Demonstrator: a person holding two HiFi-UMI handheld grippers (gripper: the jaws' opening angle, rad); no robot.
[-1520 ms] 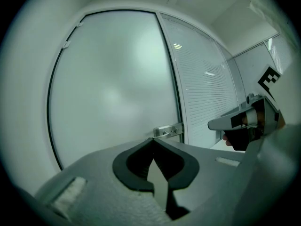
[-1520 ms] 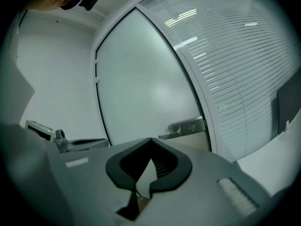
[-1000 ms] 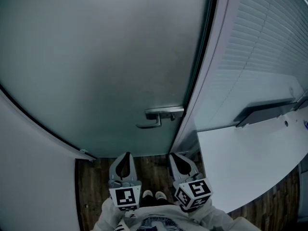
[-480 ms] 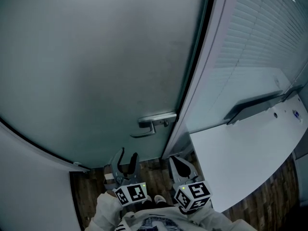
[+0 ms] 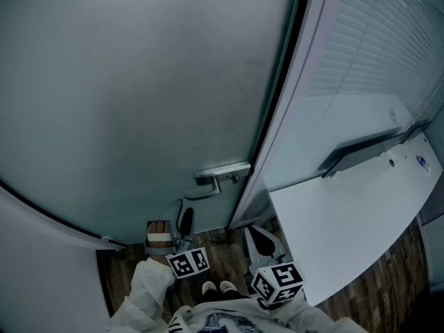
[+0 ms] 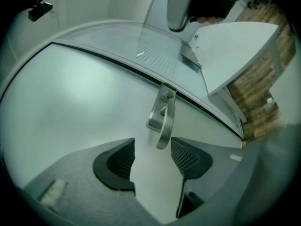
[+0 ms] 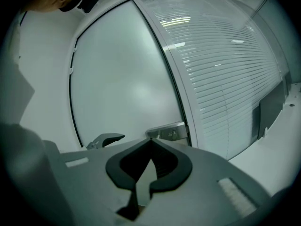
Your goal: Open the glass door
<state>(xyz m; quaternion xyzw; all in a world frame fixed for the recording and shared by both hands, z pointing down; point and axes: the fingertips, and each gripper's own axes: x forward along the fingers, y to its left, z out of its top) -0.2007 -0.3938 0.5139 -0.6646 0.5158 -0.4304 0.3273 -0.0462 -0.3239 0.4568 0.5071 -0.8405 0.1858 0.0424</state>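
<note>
Handle (image 5: 216, 179) is sitting low at the closed glass door's (image 5: 139, 103) latch edge. Left tool (image 5: 182, 219), tipped on its side, is opening its jaws wide with nothing gripped, probably lining up to straddle the lever. Right tool (image 5: 260, 236) is idling, jaws together, empty

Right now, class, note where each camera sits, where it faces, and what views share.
Head view: on the head, steeply down at door, handle, left gripper, right gripper, sleeves, shoes.
Left gripper view: on left gripper, facing handle; jaws opening, lever at their tips, ungripped.
Right gripper view: on right gripper, facing door; jaws shut, empty.
Shared: all show the handle.
</note>
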